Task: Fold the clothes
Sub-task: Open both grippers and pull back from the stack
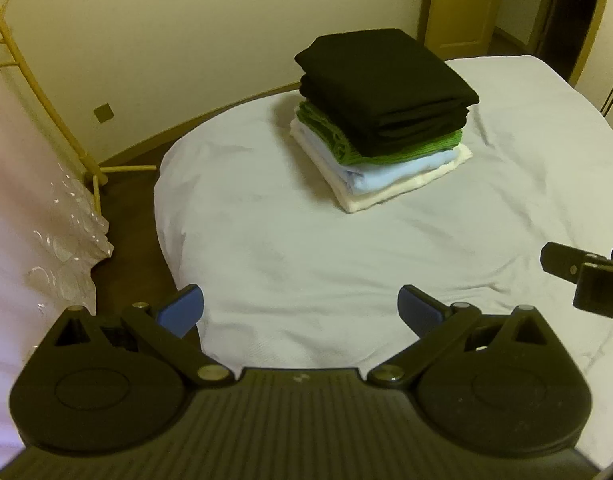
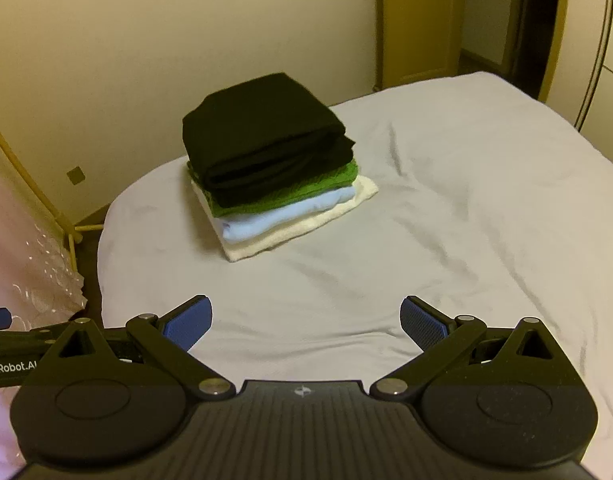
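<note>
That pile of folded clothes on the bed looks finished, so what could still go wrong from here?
The stack sits on a soft, wrinkled bed sheet, so pressing nearby might tilt it. The black garment on top is bulky and overhangs the green one, so a nudge could slide it off. Both grippers, left and right, are open and empty; closing either too low might snag the sheet.

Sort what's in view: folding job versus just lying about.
Job: stack of folded clothes on the bed sheet; left gripper and right gripper, both open and empty.

Lying about: wooden rack, plastic wrap, door.
</note>
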Demonstrator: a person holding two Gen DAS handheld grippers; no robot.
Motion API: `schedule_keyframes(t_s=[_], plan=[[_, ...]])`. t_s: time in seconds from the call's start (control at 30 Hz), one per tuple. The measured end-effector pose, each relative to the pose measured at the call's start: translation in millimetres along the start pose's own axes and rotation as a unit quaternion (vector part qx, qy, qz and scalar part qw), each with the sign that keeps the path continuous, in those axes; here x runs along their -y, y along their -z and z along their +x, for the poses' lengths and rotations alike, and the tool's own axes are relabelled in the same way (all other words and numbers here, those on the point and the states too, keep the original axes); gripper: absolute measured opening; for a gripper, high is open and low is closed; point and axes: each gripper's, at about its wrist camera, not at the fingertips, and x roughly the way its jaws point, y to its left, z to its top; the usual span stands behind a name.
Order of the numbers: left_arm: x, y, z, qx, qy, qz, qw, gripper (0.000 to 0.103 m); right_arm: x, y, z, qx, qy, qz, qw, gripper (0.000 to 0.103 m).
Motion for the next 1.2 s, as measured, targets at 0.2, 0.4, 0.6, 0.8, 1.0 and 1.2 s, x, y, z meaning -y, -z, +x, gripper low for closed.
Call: schedule_keyframes(t_s=[0.2,0.4,0.6,0.8,1.0,1.2], plan=[[-2.9,-8.4,19.6,-0.015,-0.002,0.001,0.9999,0.102,-3.5,-7.4,23.2,-0.020,-0.004,0.002,1.000,0.103],[-2.6,-17.1,36.7,-0.028,0.003,0.003,0.9996,0.102,-6.8,-14.4,46.1,-0.039,-0.004,-0.002,0.999,0.103],[0.1,-27.0,51.0,-0.029,0.000,0.006,0.9996,0.102,-4.0,-22.0,67.4,-0.056,-0.006,0.008,0.998,0.103],[3.6,-39.2,70.4,-0.041,0.004,0.006,0.9991,0.102,-2.1,-32.3,87.1,-0.065,-0.009,0.010,0.998,0.103],[8.0,-52.1,83.6,-0.041,0.002,0.010,0.9991,0.102,2.3,-43.6,103.9,-0.071,-0.011,0.015,0.997,0.103],[15.3,-66.0,94.1,-0.038,0.003,0.018,0.9991,0.102,6.0,-54.0,115.3,-0.071,-0.011,0.024,0.997,0.103]])
